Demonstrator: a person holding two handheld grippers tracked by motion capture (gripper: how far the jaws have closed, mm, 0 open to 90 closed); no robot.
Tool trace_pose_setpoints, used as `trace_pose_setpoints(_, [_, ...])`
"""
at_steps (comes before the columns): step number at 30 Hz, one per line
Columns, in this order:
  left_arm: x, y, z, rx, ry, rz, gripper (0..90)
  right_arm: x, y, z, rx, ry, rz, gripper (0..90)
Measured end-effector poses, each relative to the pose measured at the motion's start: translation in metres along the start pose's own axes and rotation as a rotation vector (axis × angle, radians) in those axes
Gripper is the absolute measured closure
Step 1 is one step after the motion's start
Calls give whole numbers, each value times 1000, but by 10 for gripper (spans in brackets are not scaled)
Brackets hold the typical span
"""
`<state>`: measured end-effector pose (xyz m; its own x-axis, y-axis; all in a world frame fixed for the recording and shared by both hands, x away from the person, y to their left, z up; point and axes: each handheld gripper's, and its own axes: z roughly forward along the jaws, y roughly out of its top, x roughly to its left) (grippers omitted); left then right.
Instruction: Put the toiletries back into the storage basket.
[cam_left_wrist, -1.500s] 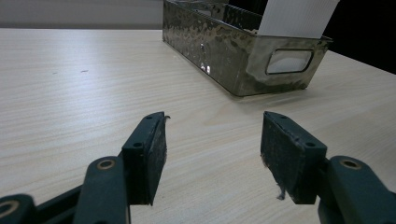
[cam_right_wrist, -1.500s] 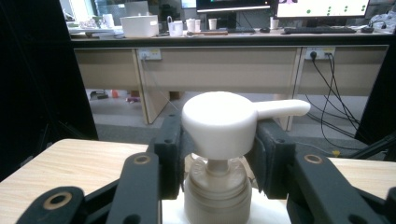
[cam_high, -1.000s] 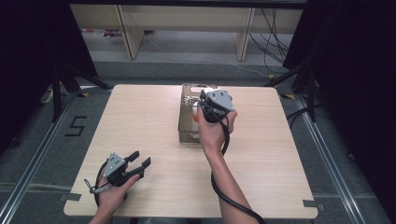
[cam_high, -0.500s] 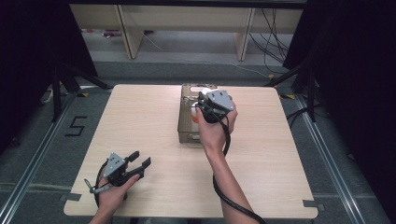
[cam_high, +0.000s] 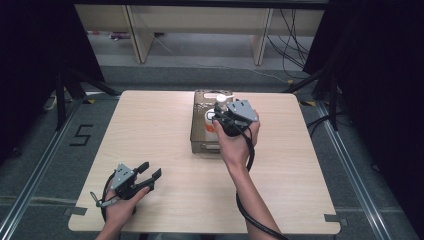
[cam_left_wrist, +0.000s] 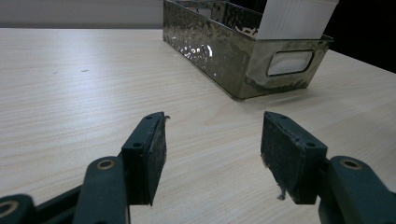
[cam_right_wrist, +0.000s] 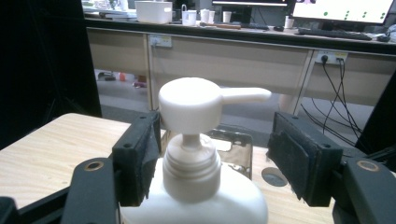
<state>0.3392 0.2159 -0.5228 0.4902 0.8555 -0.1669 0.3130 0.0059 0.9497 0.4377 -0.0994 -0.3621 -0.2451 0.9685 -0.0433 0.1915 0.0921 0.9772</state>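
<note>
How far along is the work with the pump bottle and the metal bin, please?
Done: the pump bottle stands in the metal bin. In hand: the right gripper has just been opening; the bottle's neck sits between its fingers, unclamped. Left: withdrawing. The left gripper idles open.

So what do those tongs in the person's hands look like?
Each of the tongs is a black handheld tool with two flat, blocky black jaws lined with dark pads and joined by round brass-coloured rivets. The left tongs and the right tongs both carry a grey three-cornered plate on top. A black cable trails from each. The person's forearms are bare, with no sleeves in sight.
</note>
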Motion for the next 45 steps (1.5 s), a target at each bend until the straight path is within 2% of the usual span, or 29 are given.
trace_pose_setpoints(2, [0,0,0,0,-1,-1,401,0,-1,-4,14,14,29,346])
trace_pose_setpoints(6, [0,0,0,0,1,0,401,-5,-3,-11,17,40,6,346])
trace_pose_setpoints(7, [0,0,0,0,1,-1,401,-6,-4,-13,20,45,26,346])
trace_pose_setpoints(11, [0,0,0,-1,1,-1,401,-12,-6,-22,20,70,25,347])
trace_pose_setpoints(15, [0,0,0,0,2,2,401,-22,-9,-31,31,80,7,350])
trace_pose_setpoints(19, [-1,0,0,1,4,4,401,-32,-17,-39,48,103,37,362])
trace_pose_setpoints(25, [0,0,0,0,9,3,400,-49,-31,-48,76,110,40,362])
trace_pose_setpoints(29, [-1,0,0,0,10,1,400,-59,-45,-57,96,126,46,361])
trace_pose_setpoints(32, [-1,0,0,4,16,5,400,-67,-55,-64,113,120,51,361])
trace_pose_setpoints(34, [-1,0,-1,9,18,5,400,-72,-63,-68,122,118,37,361])
trace_pose_setpoints(37, [0,0,0,0,12,0,398,-78,-79,-74,135,122,53,367])
trace_pose_setpoints(38, [0,0,0,-2,10,-2,398,-78,-85,-77,136,125,84,369])
trace_pose_setpoints(40, [0,0,0,-3,11,-7,398,-80,-98,-80,141,115,65,374])
trace_pose_setpoints(41, [0,0,0,-3,11,-4,397,-81,-104,-80,145,120,68,376])
trace_pose_setpoints(42, [0,0,0,-4,13,-3,398,-79,-109,-81,162,117,94,378])
trace_pose_setpoints(43, [-1,0,-1,-3,13,-4,398,-80,-115,-81,148,123,95,379])
trace_pose_setpoints(44, [0,0,-1,-2,13,-3,397,-82,-121,-82,160,123,71,380])
trace_pose_setpoints(45, [0,0,-1,-4,10,-6,397,-82,-124,-83,164,115,75,380])
